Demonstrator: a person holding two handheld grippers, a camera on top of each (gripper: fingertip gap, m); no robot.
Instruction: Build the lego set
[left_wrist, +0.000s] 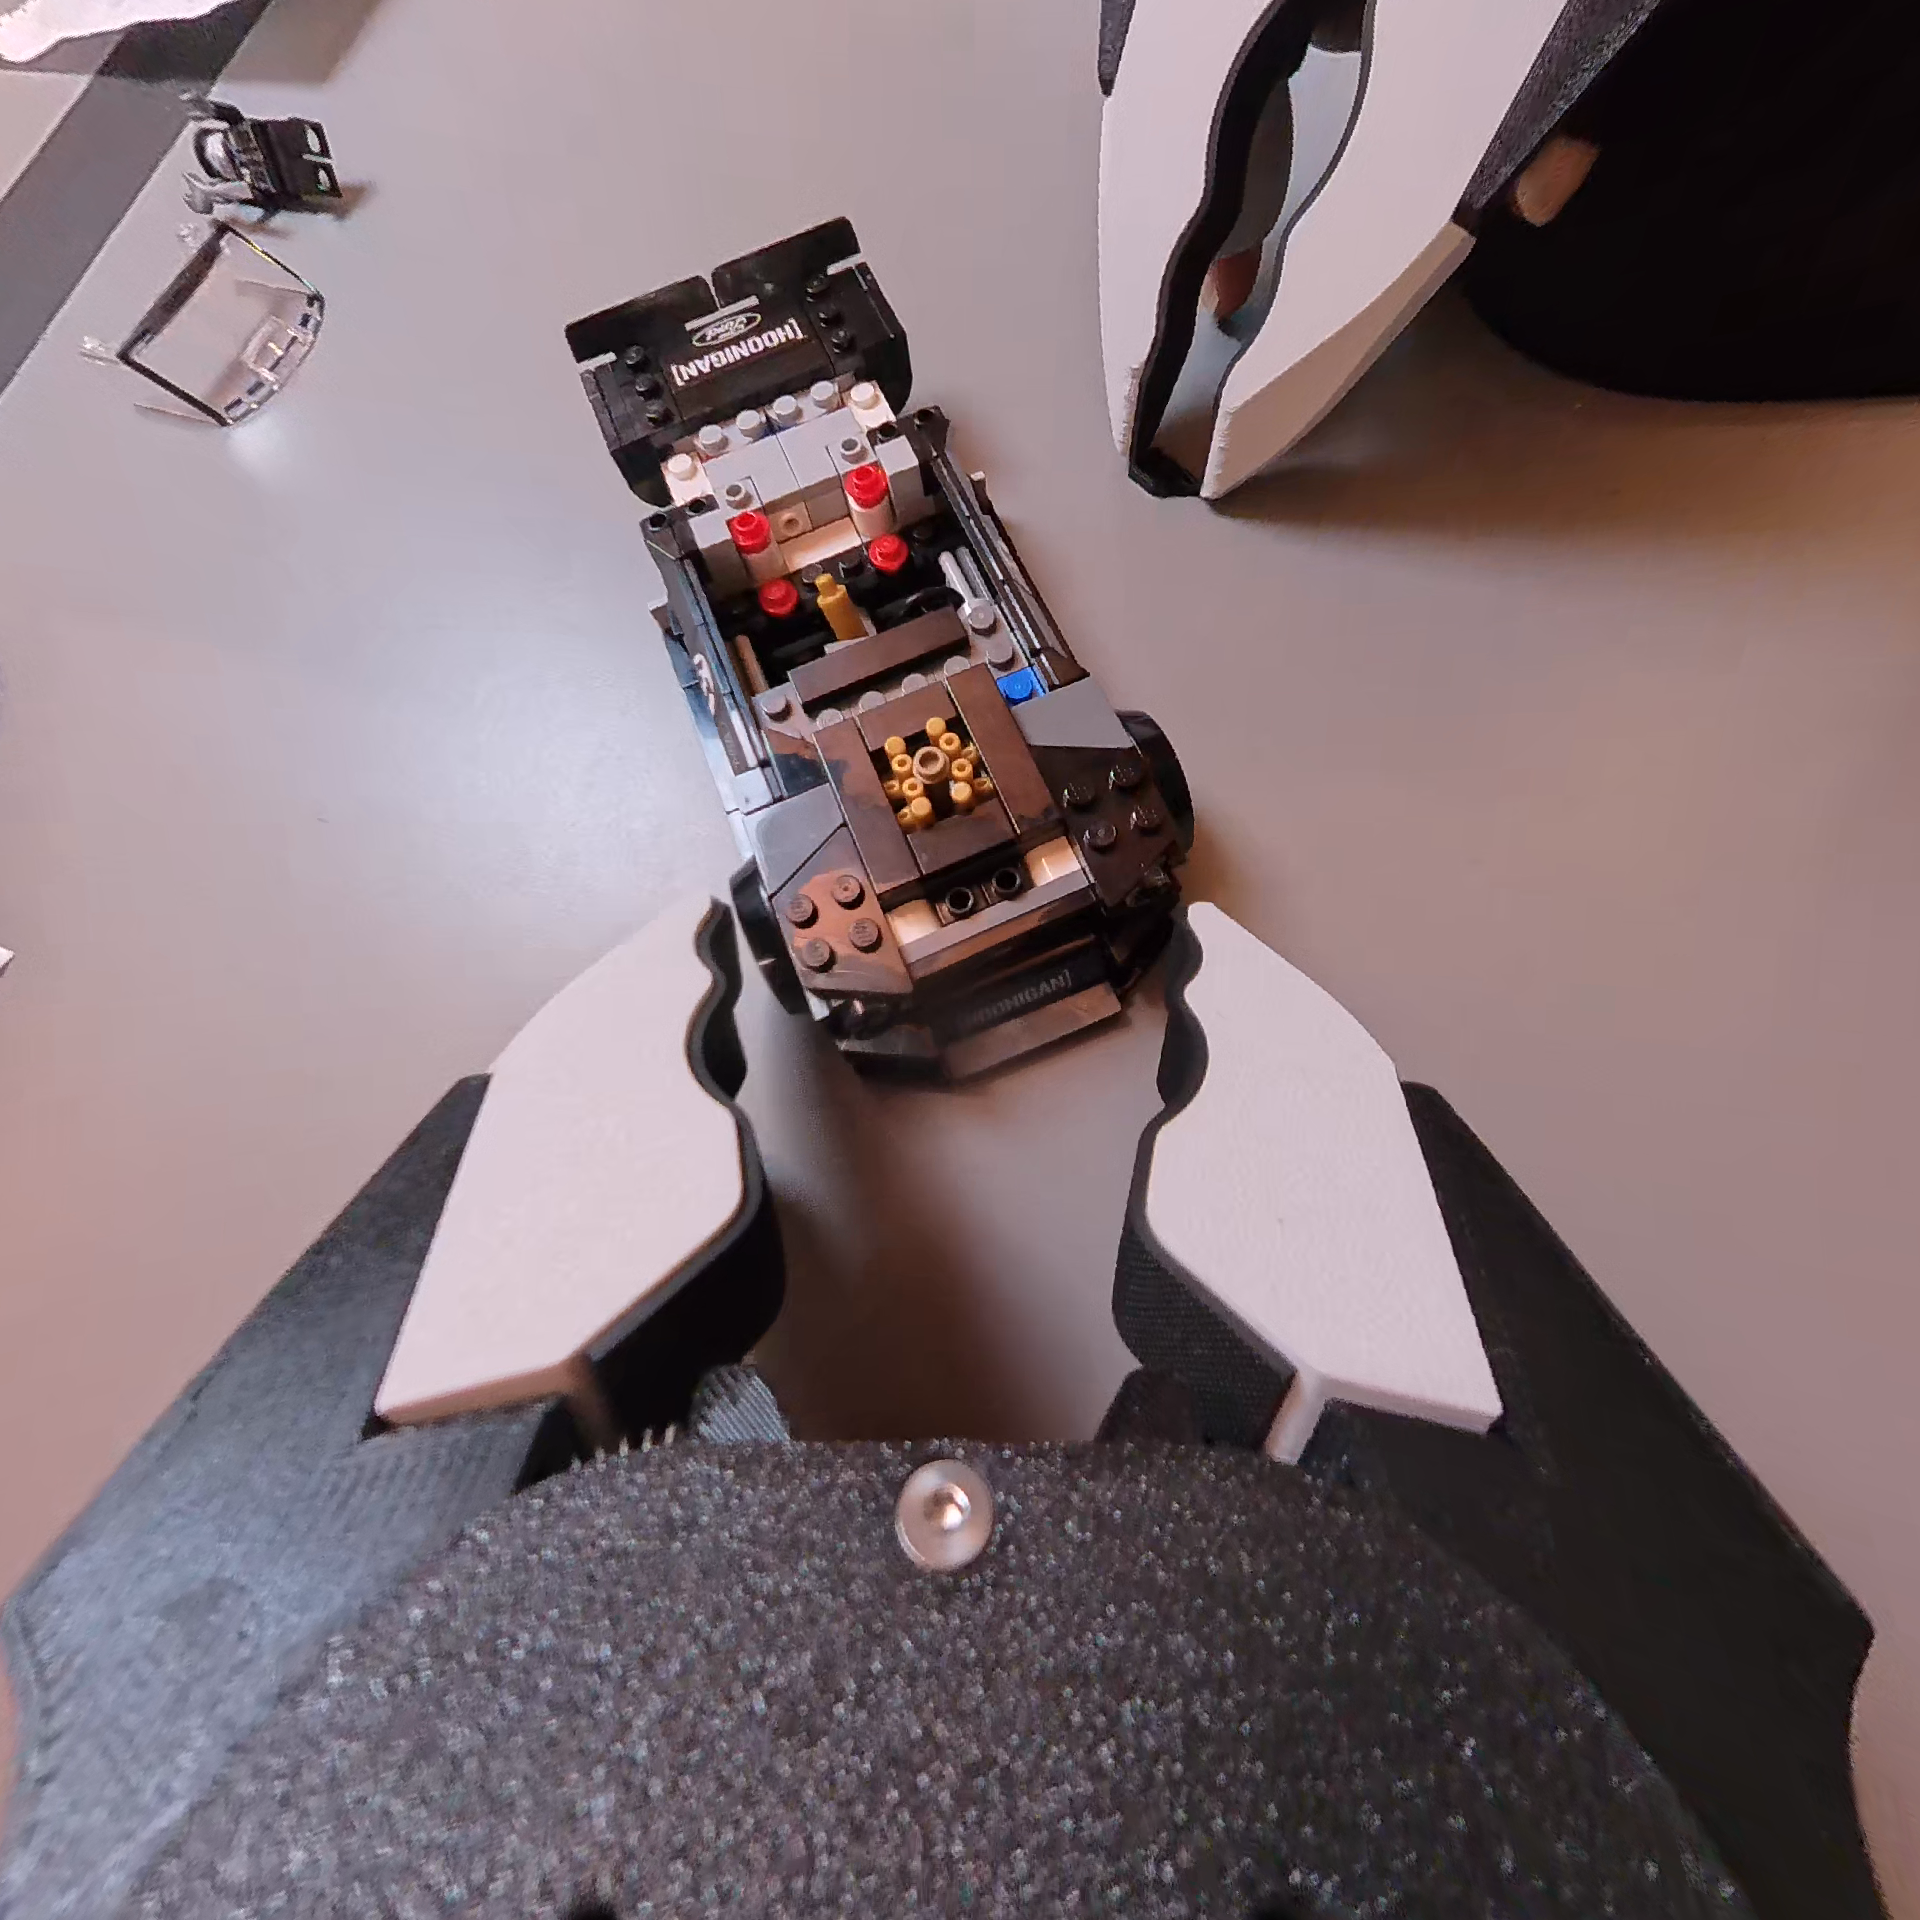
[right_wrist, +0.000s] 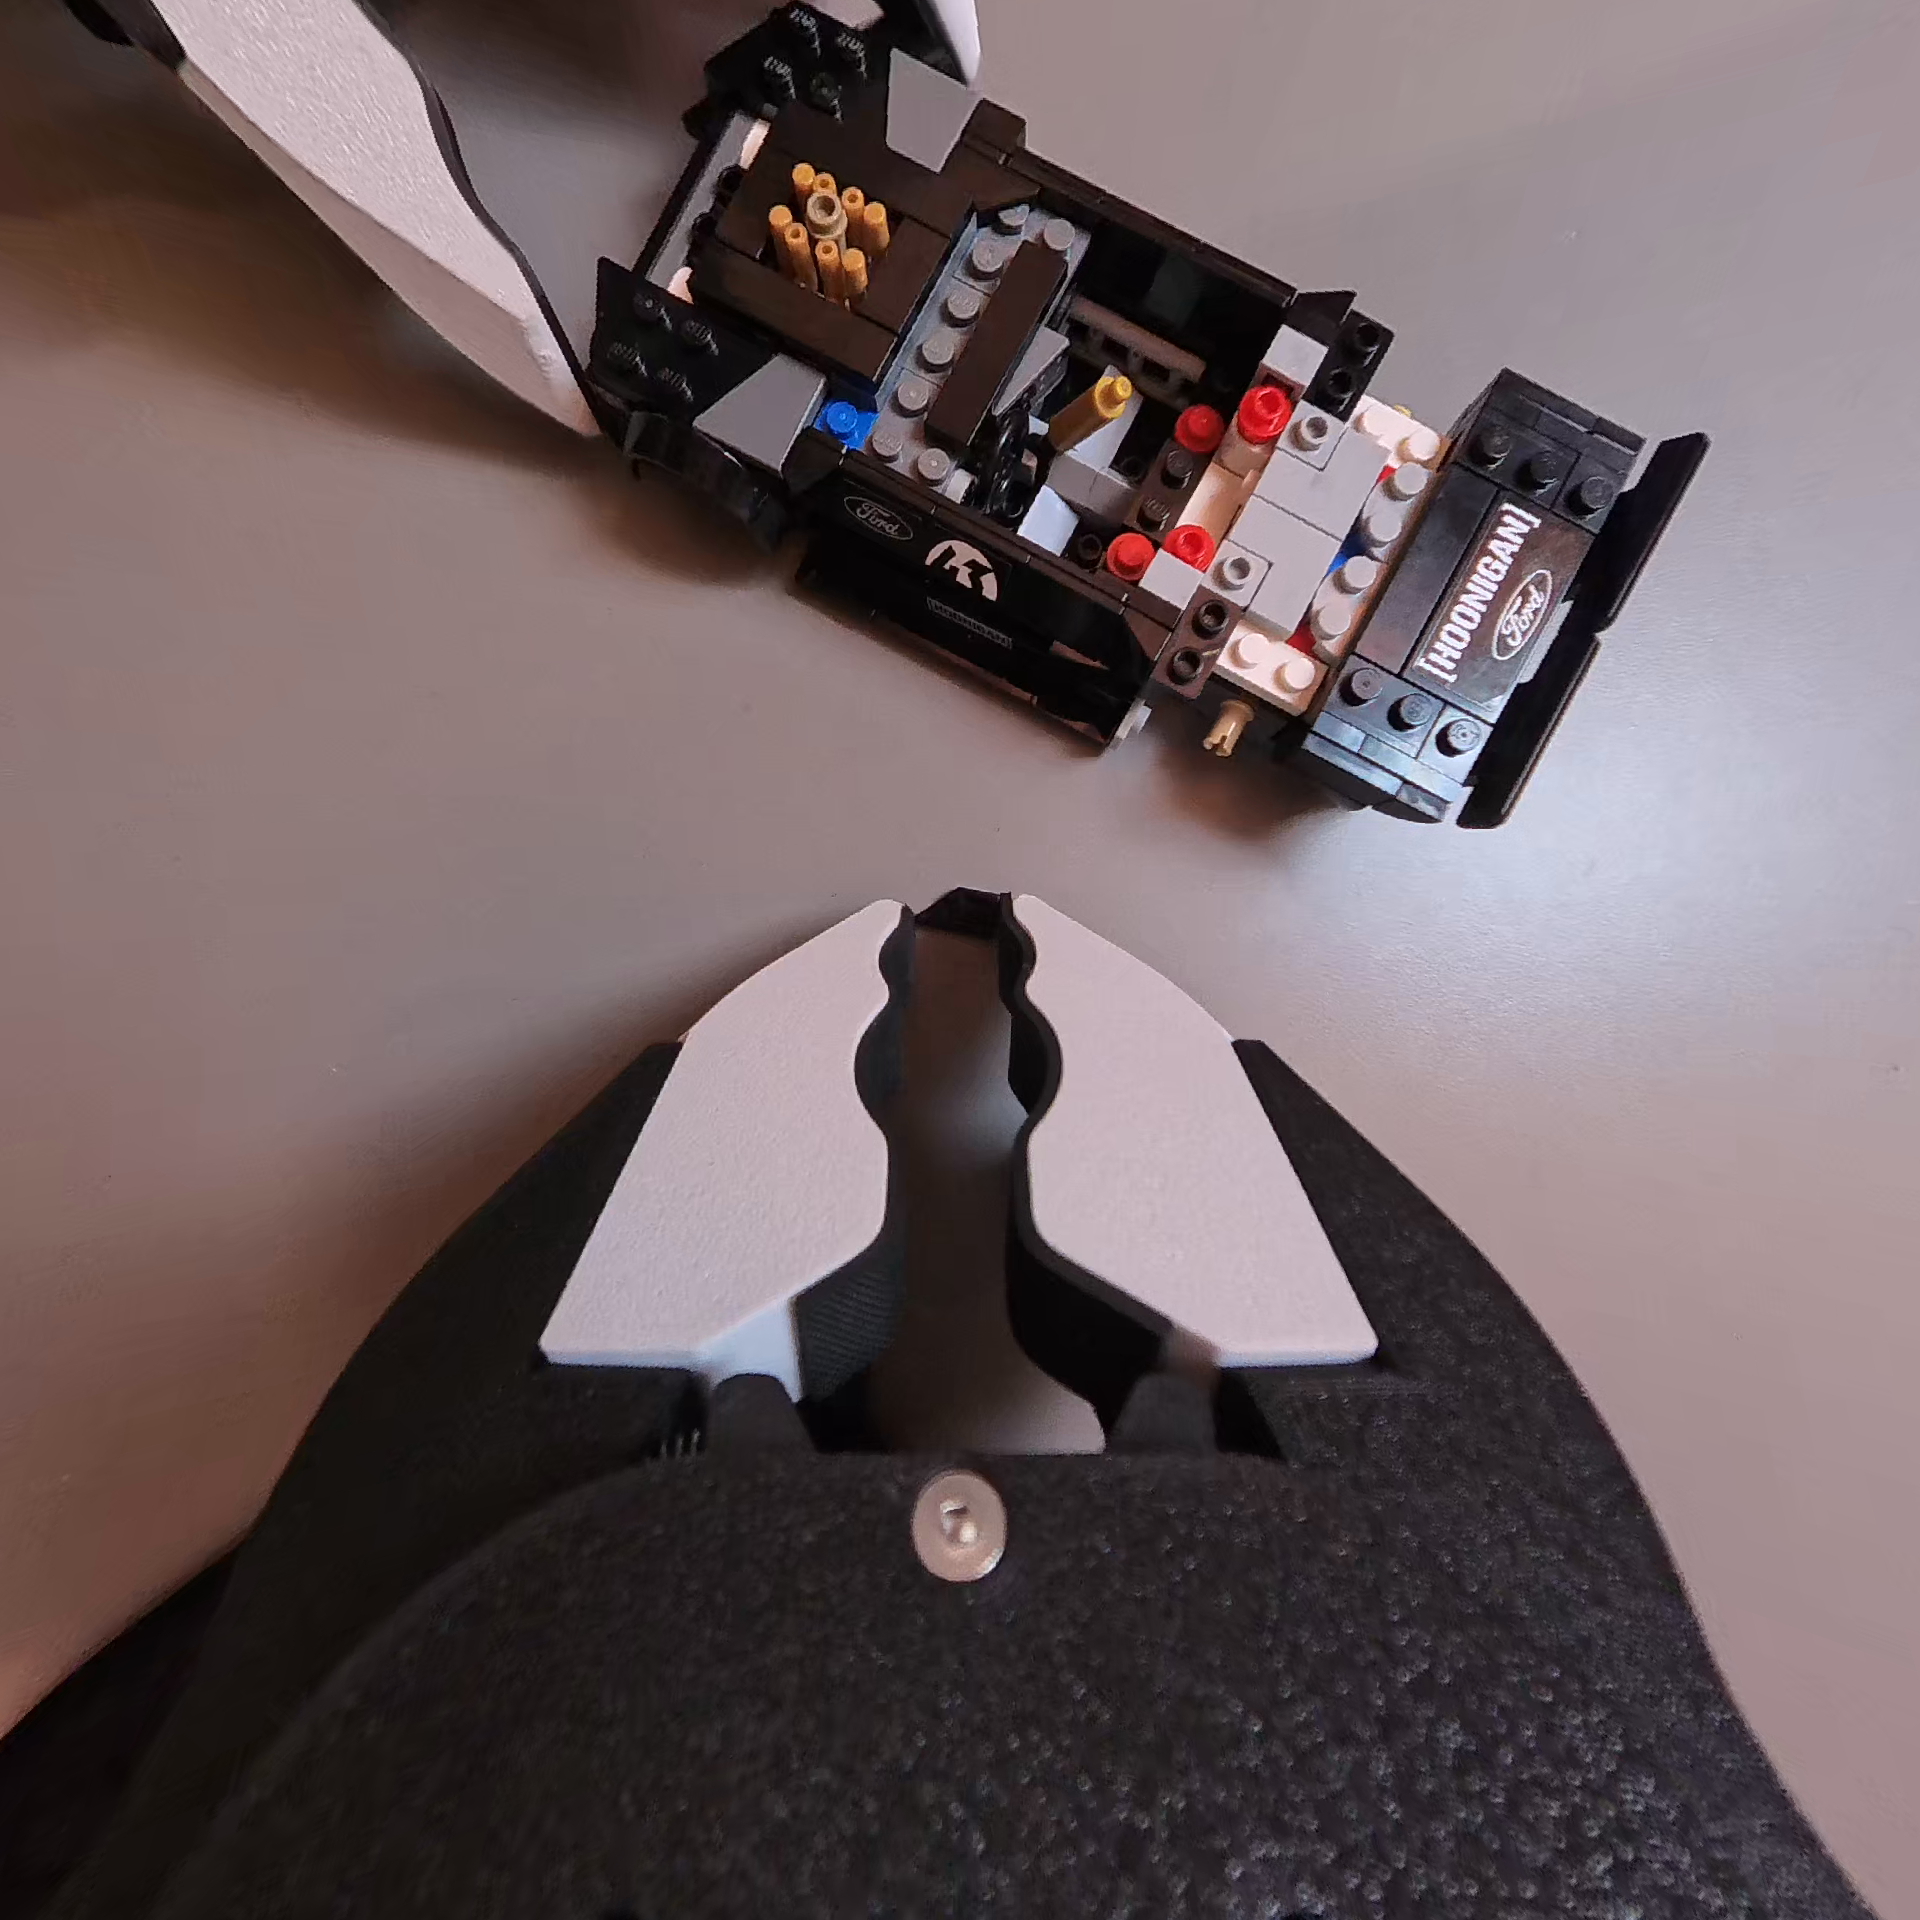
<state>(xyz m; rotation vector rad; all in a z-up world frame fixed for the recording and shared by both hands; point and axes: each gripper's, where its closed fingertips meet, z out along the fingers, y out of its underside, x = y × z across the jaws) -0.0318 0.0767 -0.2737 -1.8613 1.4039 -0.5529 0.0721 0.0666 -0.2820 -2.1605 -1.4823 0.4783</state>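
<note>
The left gripper (left_wrist: 951, 935) is spread wide, its two white fingers standing on both sides of the front end of the lego car (left_wrist: 883, 665). In the left wrist view the fingertips are just beside the car's nose; whether they touch it I cannot tell, because the black pads hide the contact.

The right gripper (right_wrist: 961, 909) is clenched on a small black piece (right_wrist: 966, 912), which is pinched between its fingertips. Only the edge of this piece shows, so its shape is not clear. This gripper hovers near the side of the car, apart from it.

The car lies on a grey table (right_wrist: 312, 727). Its body is black with grey parts, and the roof is not on, so the inside is visible: red studs, white and grey bricks, one blue stud and a cluster of gold pins (left_wrist: 930, 774) at the front. A black wing stands at the rear end.

Farther away, on the table's left part, lies a clear windscreen piece (left_wrist: 223, 327), and beyond it a small black assembly (left_wrist: 265, 156).
</note>
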